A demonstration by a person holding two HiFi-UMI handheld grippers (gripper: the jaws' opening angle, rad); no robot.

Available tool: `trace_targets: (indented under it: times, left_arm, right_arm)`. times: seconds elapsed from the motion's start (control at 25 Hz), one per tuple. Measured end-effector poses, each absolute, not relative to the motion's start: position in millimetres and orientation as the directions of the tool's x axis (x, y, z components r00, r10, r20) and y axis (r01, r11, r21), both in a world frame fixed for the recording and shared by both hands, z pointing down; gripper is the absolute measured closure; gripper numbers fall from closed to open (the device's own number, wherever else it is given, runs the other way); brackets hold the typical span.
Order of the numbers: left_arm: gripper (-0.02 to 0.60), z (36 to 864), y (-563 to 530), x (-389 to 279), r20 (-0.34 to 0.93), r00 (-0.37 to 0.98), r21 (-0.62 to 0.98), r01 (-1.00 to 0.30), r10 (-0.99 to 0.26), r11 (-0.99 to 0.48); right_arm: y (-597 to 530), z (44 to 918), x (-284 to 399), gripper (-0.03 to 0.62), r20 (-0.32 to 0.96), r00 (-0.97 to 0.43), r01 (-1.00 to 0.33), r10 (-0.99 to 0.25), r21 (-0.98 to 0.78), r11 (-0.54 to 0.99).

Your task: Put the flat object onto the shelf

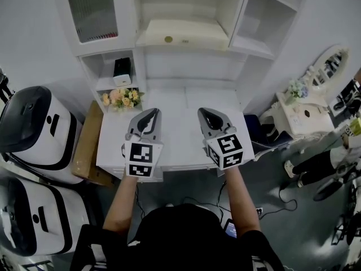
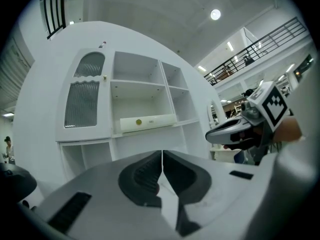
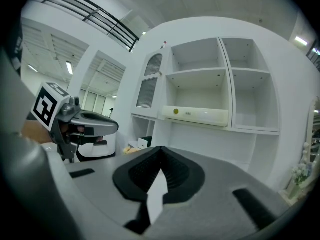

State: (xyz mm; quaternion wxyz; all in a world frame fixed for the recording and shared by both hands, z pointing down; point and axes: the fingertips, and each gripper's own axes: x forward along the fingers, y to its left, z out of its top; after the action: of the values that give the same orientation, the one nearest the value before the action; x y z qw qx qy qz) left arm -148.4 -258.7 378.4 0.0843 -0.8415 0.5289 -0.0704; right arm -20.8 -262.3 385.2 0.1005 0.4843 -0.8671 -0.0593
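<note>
With the flat object [image 3: 195,115] already lying on the shelf [image 3: 255,129], hold your left hand-held gripper [image 2: 162,152] and right hand-held gripper [image 3: 161,148], both closed on nothing, level above the surface [image 1: 176,145] and clear of the shelf edge.

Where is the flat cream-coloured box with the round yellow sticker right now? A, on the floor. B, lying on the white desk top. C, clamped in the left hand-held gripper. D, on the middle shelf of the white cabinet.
D: the flat cream-coloured box lies up in the middle bay of the white cabinet, while the left hand-held gripper and the right hand-held gripper are both shut on nothing.
</note>
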Motion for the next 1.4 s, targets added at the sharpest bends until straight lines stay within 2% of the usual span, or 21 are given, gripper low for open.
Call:
trace_targets:
  times: [1.4]
  left_arm:
    - [0.575, 376, -168, -80, 0.033, 0.405, -0.179, -0.897, -0.914, -0.404]
  right_arm:
    - [-176, 375, 36, 0.606, 0.066, -0.569, -0.805, -0.82, 0.161, 0.571]
